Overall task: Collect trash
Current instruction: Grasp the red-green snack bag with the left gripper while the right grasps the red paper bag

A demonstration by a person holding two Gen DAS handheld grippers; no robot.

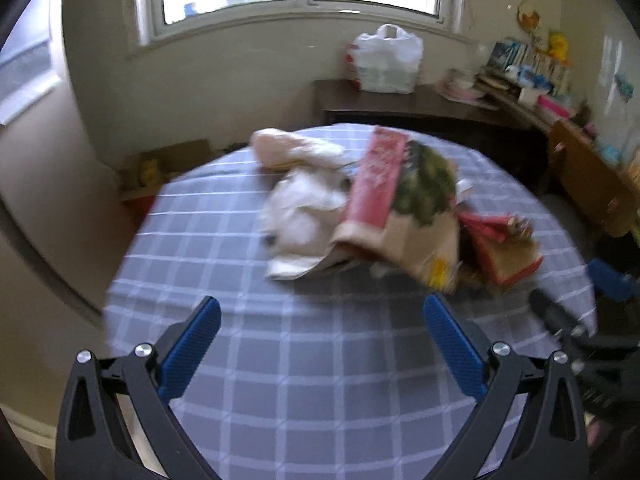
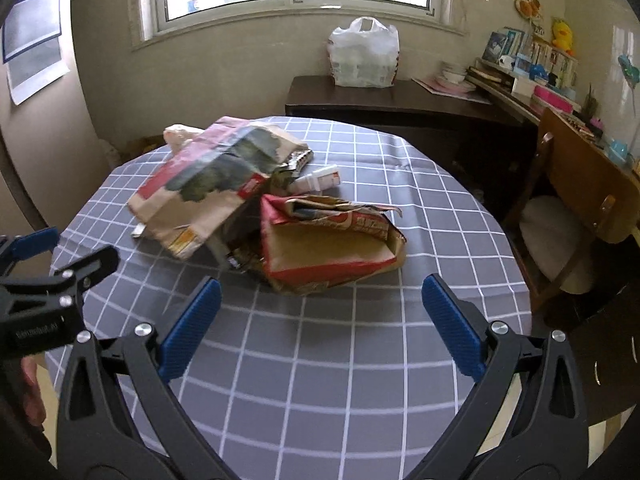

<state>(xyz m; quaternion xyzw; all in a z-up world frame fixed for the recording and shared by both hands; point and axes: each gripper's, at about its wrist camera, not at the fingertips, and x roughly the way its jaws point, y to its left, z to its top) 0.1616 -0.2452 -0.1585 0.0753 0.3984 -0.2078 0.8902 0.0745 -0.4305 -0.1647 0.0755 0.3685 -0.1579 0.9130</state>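
A pile of trash lies mid-table on a grey checked tablecloth [image 2: 320, 360]. It holds a torn brown paper bag with pink and green print [image 2: 216, 184], also in the left wrist view [image 1: 400, 208], a crushed red and brown carton [image 2: 328, 244], a small white tube [image 2: 316, 178], and crumpled white plastic [image 1: 304, 216]. My left gripper [image 1: 322, 312] is open and empty, short of the pile. My right gripper [image 2: 322, 290] is open and empty, just short of the red carton.
The round table's edge [image 2: 516, 264] curves near a wooden chair [image 2: 568, 200] at right. A dark side table [image 2: 380, 96] under the window carries a white plastic bag [image 2: 364, 54]. Cluttered shelves [image 2: 532, 76] line the right wall. A cardboard box [image 1: 160, 168] sits on the floor at left.
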